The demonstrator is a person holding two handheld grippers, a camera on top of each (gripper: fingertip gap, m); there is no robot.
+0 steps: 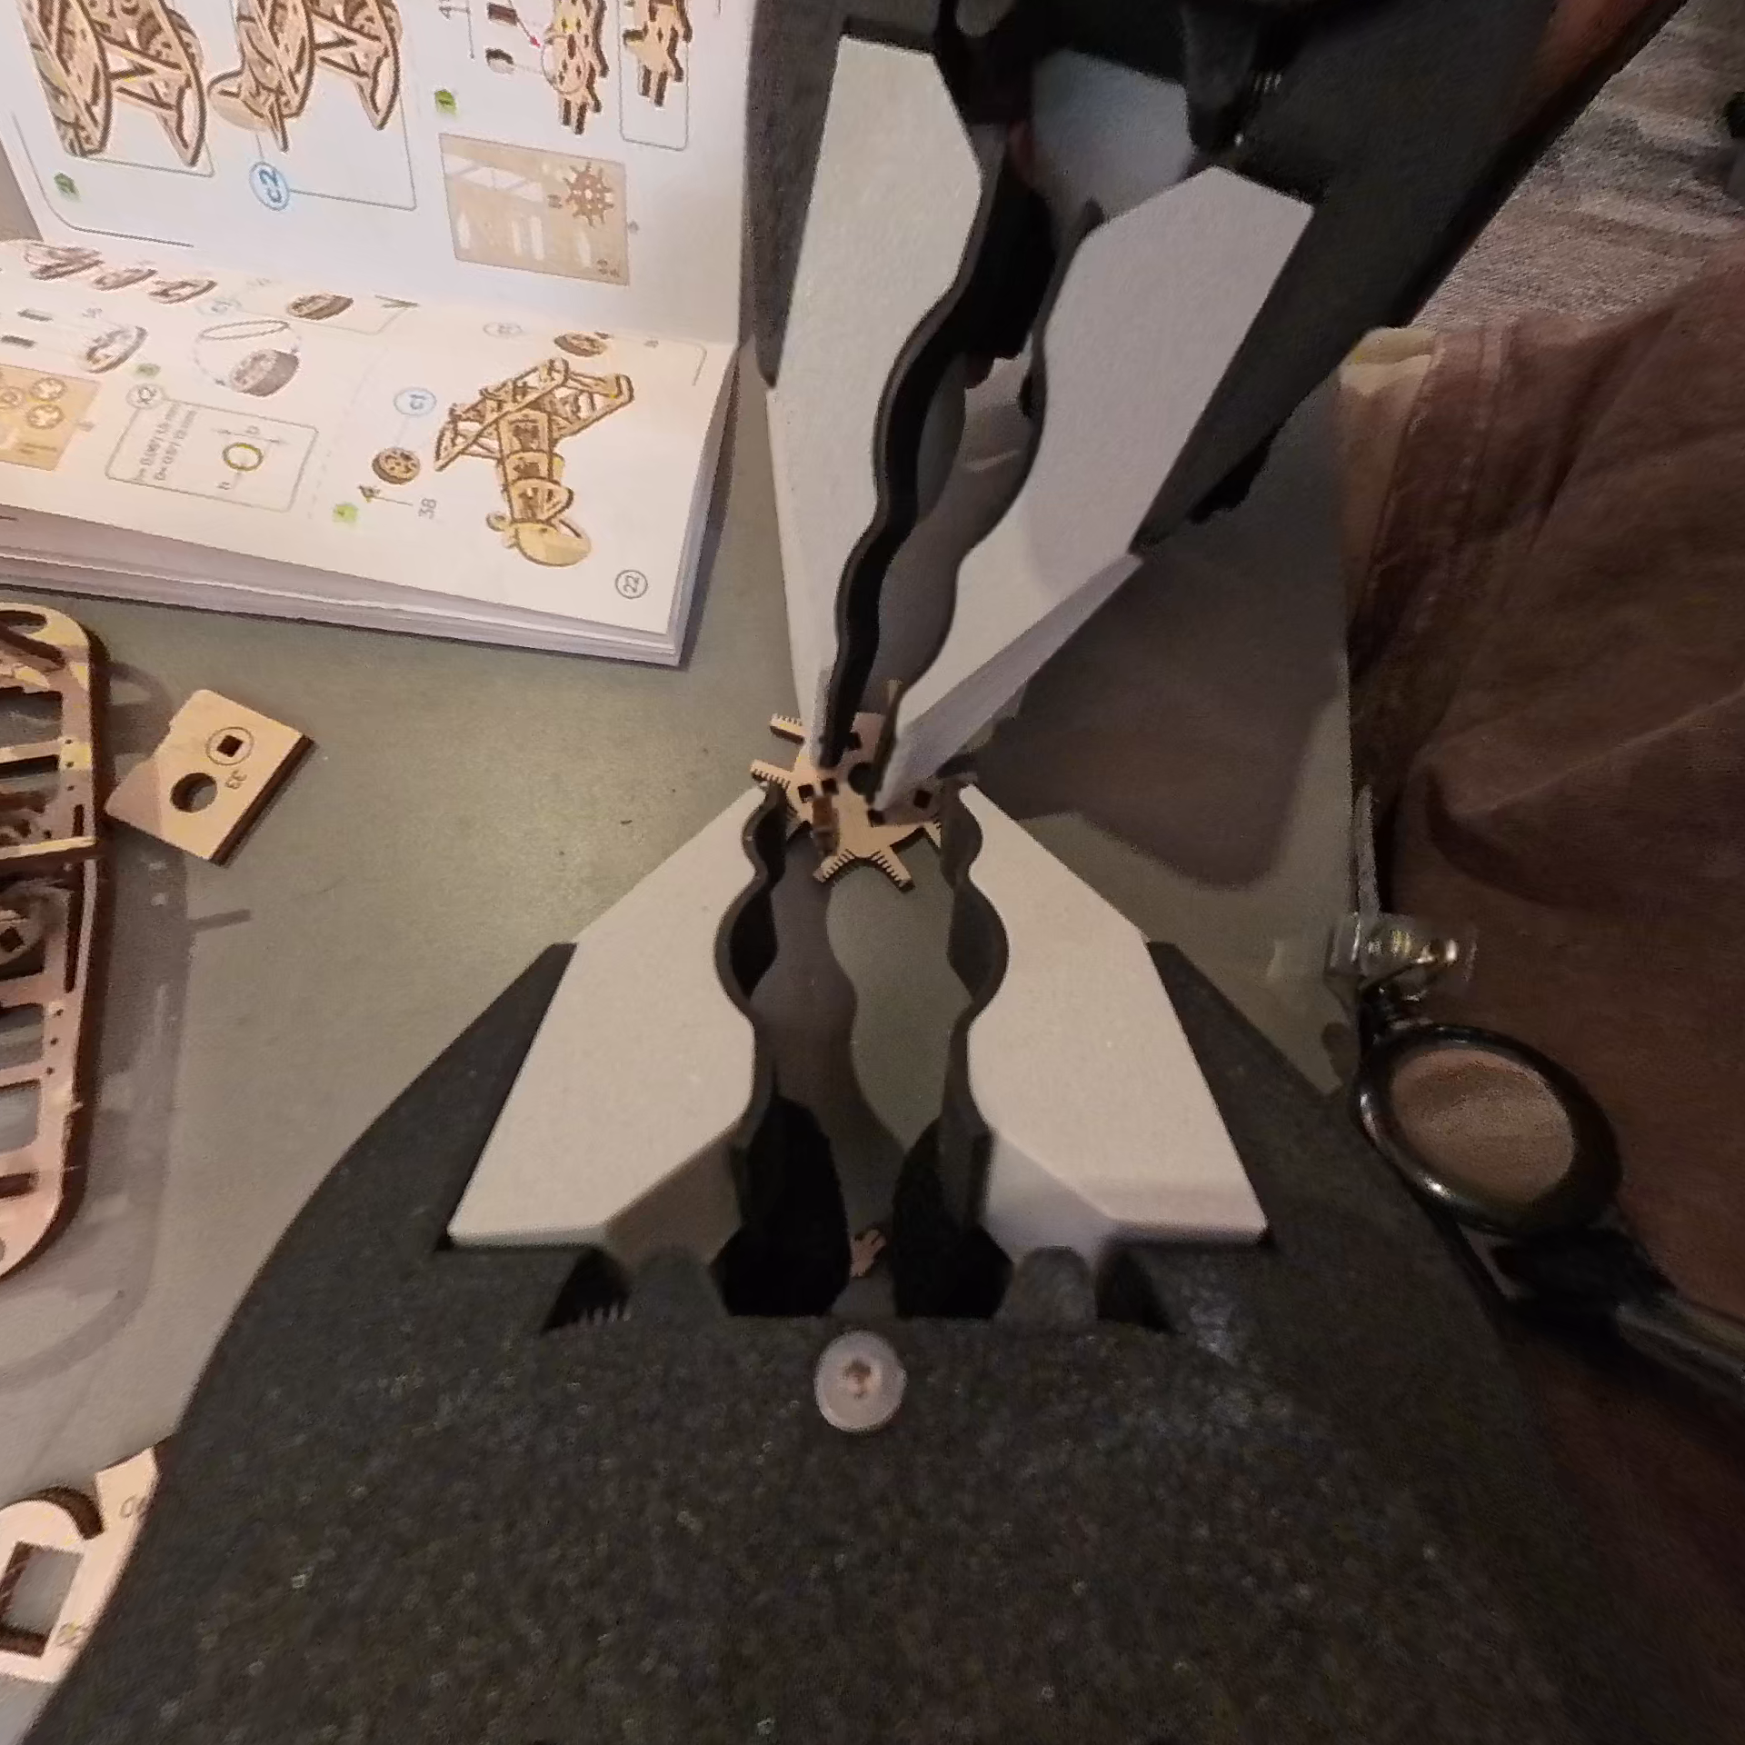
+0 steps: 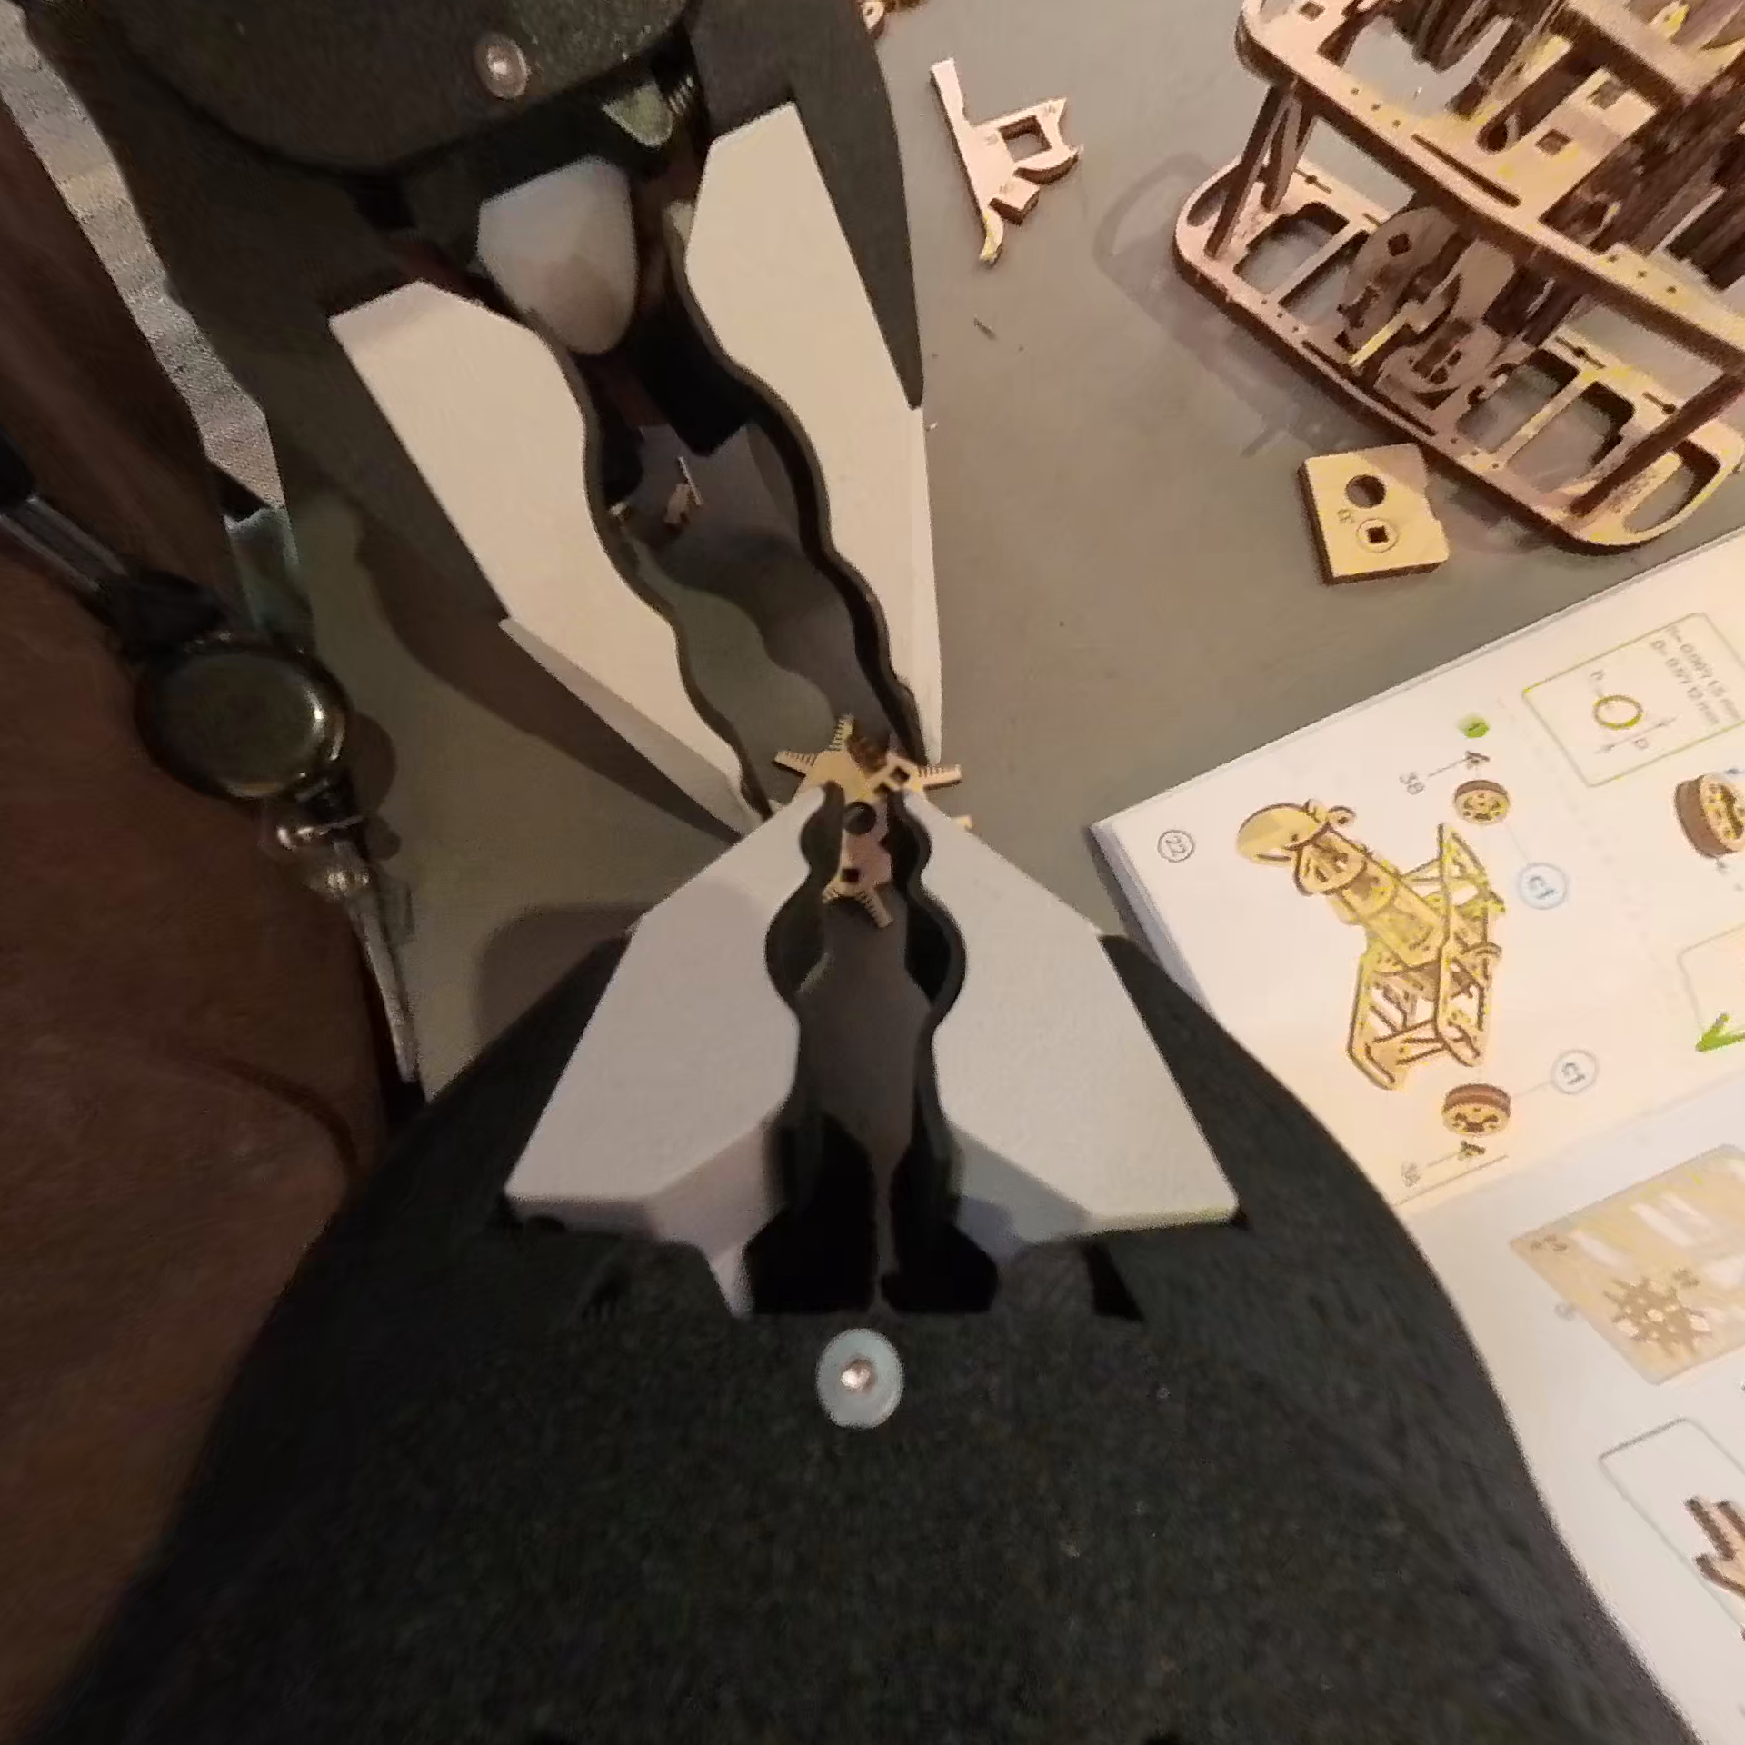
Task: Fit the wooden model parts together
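Observation:
A small wooden spoked wheel [image 1: 855, 817] with toothed arms hangs just above the grey table, held between both grippers. My left gripper [image 1: 857, 820] comes from the bottom of the left wrist view and is shut on the wheel's sides. My right gripper [image 1: 859, 770] comes down from above and pinches the wheel's hub. In the right wrist view the wheel [image 2: 864, 831] sits between the right gripper's [image 2: 864, 817] tips, with the left gripper [image 2: 840, 770] meeting it from the upper left. A small dark peg sits in the hub.
An open instruction booklet [image 1: 378, 425] [image 2: 1416, 944] lies on the table. A square wooden plate with holes [image 1: 212, 774] [image 2: 1374, 524] lies by a partly built wooden model [image 1: 38, 897] [image 2: 1464, 264]. A loose bracket piece [image 2: 1006, 142] lies beyond. A person's brown clothing [image 1: 1558, 661] with a badge reel [image 1: 1482, 1133] is close by. My left and right fingertips are right by each other.

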